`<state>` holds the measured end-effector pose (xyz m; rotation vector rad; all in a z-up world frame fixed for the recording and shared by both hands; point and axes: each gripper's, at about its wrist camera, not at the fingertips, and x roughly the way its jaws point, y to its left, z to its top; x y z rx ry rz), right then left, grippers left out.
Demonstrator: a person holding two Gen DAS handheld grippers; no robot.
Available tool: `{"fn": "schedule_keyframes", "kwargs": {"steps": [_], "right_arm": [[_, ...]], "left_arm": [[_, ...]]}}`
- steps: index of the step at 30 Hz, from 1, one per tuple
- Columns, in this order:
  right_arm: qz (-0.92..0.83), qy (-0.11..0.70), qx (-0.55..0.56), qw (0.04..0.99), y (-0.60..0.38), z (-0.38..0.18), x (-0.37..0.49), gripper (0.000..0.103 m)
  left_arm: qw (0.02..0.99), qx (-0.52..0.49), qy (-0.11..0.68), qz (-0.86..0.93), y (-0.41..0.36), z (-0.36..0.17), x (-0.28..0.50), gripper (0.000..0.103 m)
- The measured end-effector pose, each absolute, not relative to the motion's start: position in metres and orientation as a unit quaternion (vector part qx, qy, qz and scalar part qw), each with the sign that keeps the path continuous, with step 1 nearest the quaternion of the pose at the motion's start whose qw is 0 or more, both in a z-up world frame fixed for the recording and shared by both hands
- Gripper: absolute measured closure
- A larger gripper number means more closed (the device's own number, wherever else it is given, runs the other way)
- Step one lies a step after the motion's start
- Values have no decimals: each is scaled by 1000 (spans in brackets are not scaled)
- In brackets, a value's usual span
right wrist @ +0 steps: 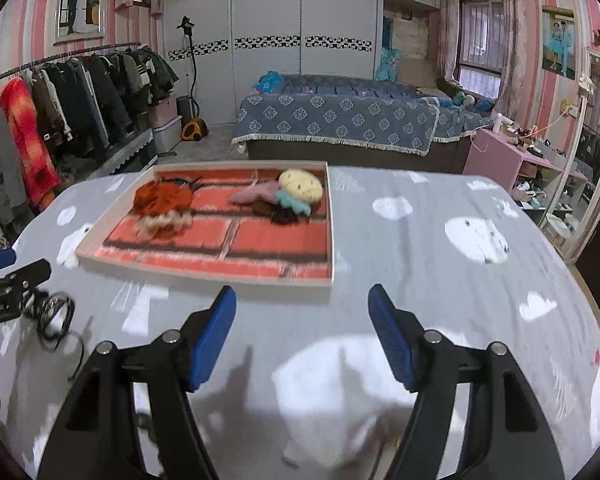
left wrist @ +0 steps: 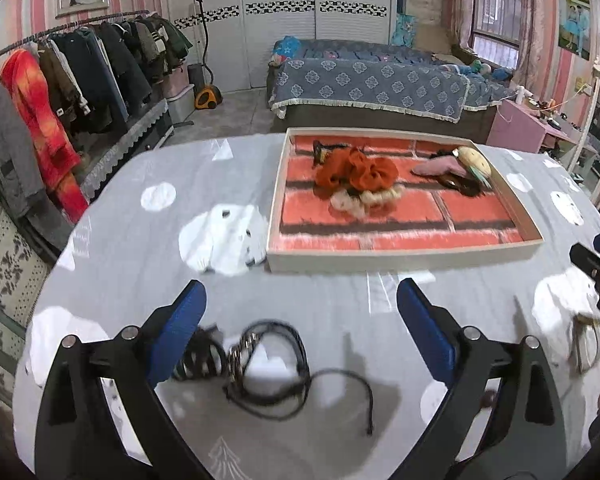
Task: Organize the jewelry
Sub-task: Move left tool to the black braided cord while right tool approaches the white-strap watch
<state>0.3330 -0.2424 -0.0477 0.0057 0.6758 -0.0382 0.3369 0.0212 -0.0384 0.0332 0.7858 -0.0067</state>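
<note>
Just below the left gripper [left wrist: 300, 304], lying on the grey cloud-print tablecloth [left wrist: 148, 248]: a tangle of black cord bracelets with a metal-link piece [left wrist: 256, 360], spreading loose between the wide-spread blue pads [left wrist: 180, 328], touching nothing (no grip here, pads standing clear on both sides). Probably lying there awaiting sorting, since sitting outside the tray.

At three o'clock of that tangle, near the table edge, resting alone: a small loop-shaped piece [left wrist: 586, 340], too blurred for naming; just above it, poking in from the right, the right gripper's black tip.

In the right wrist view, hanging over bare cloth: the right gripper [right wrist: 302, 328], fingers parted about halfway, nothing between them. At nine o'clock, the left gripper's body hovering over the same black cords [right wrist: 54, 318].

Further off, at twelve o'clock of both grippers, sitting flat on the table: a shallow tray [left wrist: 276, 200] lined in red brick print, serving as the collecting place. Already gathering inside, at the far end: orange scrunchies [left wrist: 356, 170] with a cream one touching beside, and to the right a pink piece [left wrist: 440, 168] under a yellow plush clip [left wrist: 474, 158], grouped by kind, seemingly.
</note>
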Motion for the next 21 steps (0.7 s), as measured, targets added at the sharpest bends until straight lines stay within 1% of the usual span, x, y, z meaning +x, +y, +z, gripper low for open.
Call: {"fn": "schedule_keyframes", "kwargs": {"steps": [9, 12, 21], "right_arm": [[-32, 342, -6, 939, -237, -72, 295, 35], [-31, 349, 9, 937, -242, -77, 289, 35], [-43, 352, 4, 935, -240, -85, 273, 35]], "left_arm": [[917, 23, 399, -9, 24, -74, 309, 10], [916, 25, 401, -11, 24, -83, 302, 10], [915, 30, 401, -18, 23, -92, 293, 13]]}}
